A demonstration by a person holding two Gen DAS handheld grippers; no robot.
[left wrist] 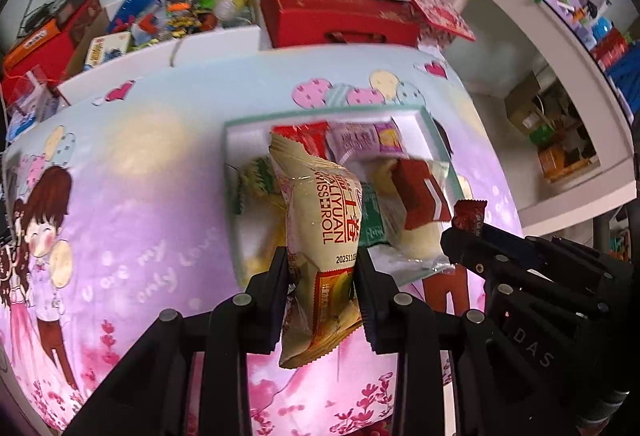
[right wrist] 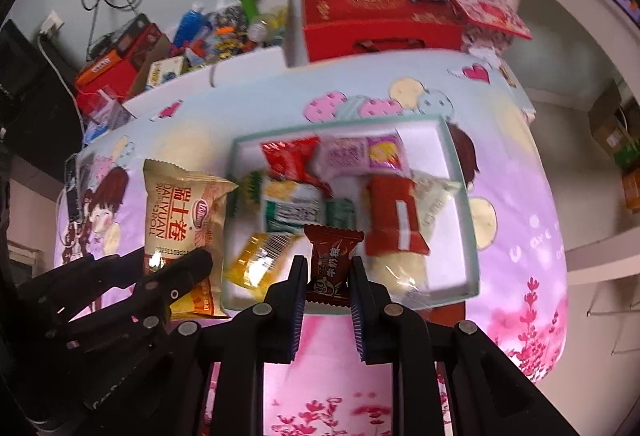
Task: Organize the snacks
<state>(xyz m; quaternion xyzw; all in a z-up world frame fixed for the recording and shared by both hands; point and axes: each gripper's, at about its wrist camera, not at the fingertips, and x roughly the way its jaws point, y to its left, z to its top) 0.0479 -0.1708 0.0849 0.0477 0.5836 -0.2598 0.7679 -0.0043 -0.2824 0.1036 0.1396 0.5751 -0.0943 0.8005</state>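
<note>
Tray [right wrist: 460, 172] on the printed cloth [right wrist: 520, 236] already holds most snacks: red, purple, green and yellow packs. Left gripper [left wrist: 322, 276] is clamped on a swiss roll pack [left wrist: 320, 220], hanging at the tray's near left edge. Right gripper [right wrist: 328, 280] pinches a small brown candy [right wrist: 330, 260] over the near rim. Both seem left to drop in; no other loose snacks are visible.

Your left gripper [left wrist: 322, 276] points steeply down, jaws clamped on a cream swiss roll packet [left wrist: 320, 236] that sticks up between the fingers. Your right gripper [right wrist: 328, 276] also points steeply down, jaws pinched on a small brown candy wrapper [right wrist: 330, 260]. The two grippers sit close, side by side, left of the pair at left.
</note>
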